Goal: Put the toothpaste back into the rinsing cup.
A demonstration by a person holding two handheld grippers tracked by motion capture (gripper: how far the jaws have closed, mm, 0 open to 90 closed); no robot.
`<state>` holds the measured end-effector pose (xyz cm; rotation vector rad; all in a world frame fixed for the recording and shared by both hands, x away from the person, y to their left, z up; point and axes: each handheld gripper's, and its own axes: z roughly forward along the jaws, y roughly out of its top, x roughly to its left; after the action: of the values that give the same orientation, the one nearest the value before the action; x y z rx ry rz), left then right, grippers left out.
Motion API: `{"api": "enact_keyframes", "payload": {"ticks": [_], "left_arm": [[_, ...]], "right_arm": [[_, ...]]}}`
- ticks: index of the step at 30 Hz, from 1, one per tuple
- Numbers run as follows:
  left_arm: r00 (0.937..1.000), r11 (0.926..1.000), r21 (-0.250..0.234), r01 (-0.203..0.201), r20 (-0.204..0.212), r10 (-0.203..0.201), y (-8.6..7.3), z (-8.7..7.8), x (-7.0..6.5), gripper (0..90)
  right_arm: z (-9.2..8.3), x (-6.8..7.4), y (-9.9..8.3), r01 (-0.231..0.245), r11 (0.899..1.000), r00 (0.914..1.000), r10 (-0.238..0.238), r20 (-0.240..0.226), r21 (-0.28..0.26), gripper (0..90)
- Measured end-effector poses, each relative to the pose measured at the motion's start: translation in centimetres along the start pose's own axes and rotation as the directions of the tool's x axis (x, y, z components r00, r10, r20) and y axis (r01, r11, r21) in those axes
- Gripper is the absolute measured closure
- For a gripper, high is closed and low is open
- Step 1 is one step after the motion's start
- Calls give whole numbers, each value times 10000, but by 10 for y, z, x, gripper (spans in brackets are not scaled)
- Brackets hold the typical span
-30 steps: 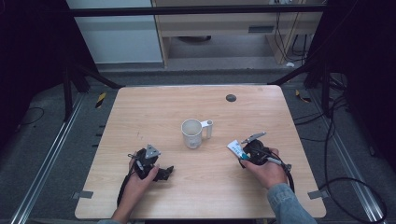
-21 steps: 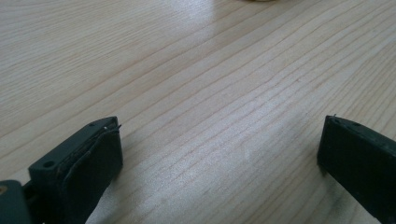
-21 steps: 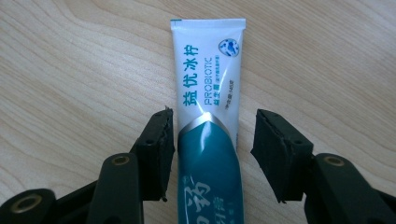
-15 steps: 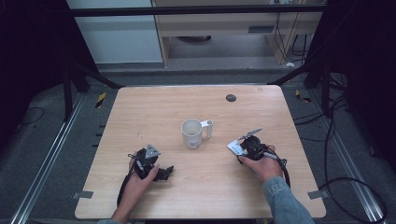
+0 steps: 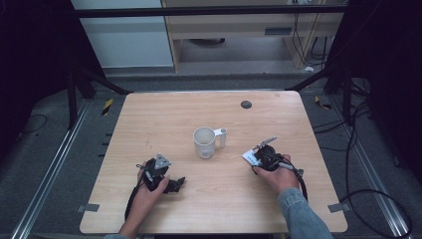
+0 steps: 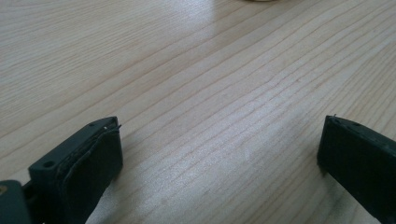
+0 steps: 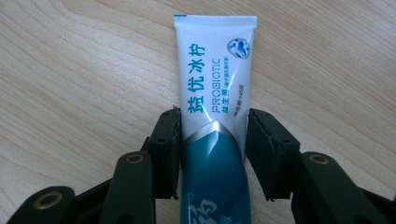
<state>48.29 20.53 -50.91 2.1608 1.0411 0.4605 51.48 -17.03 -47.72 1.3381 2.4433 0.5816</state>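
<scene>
Right gripper view has the toothpaste tube (image 7: 215, 116) lying flat on the bench (image 7: 70, 93) between the two fingers (image 7: 166, 149), its crimped white end pointing away from the gripper. The left pad touches the tube's edge; the right pad sits just beside the other edge with a thin gap, so the right gripper (image 7: 212, 149) has not quite clamped, though its fingers have just been closing. Printed on the tube is "PROBIOTIC" in teal, beside large Chinese characters and a small round blue emblem.

From above, the tube (image 5: 250, 158) lies right of the white mug (image 5: 205, 142), and the right hand (image 5: 278, 174) has shifted slightly since a second ago. The left gripper (image 6: 219, 154) rests low over bare wood, fingers wide apart.
</scene>
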Motion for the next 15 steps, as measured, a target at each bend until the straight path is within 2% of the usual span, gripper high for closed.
{"api": "enact_keyframes", "payload": {"ticks": [3, 4, 5, 6, 8, 12, 15], "left_arm": [[10000, 10000, -3, 2, 0, -2, 0, 0, 0, 0], [10000, 10000, -2, 2, -2, -2, 0, 0, 0, 0], [10000, 10000, -5, 2, -2, -2, 0, 0, 0, 0], [10000, 10000, -6, 3, 11, -3, 0, 0, 0, 0], [10000, 10000, -3, 2, 10, -2, 0, 0, 0, 0], [10000, 10000, -1, 0, 9, 0, 0, 0, 0, 0], [10000, 10000, -1, -1, 10, 1, 0, 0, 0, 0]], "right_arm": [[-1, 0, -1, 88, 10000, 10000, -88, -16, -15, 598], [-1, 0, -1, 120, 9999, 9999, -119, 47, -48, 633], [-5, -1, 0, 88, 9994, 9999, -85, 92, -320, 709], [-7, -2, 1, 127, 9995, 9998, -123, 144, -303, 733], [-8, -2, 1, 185, 9993, 9997, -180, 156, -311, 749], [-9, -5, 1, -149, 9993, 9999, 150, 10, -357, 767], [-9, -4, 1, -102, 9995, 9999, 105, 81, -307, 766]]}}
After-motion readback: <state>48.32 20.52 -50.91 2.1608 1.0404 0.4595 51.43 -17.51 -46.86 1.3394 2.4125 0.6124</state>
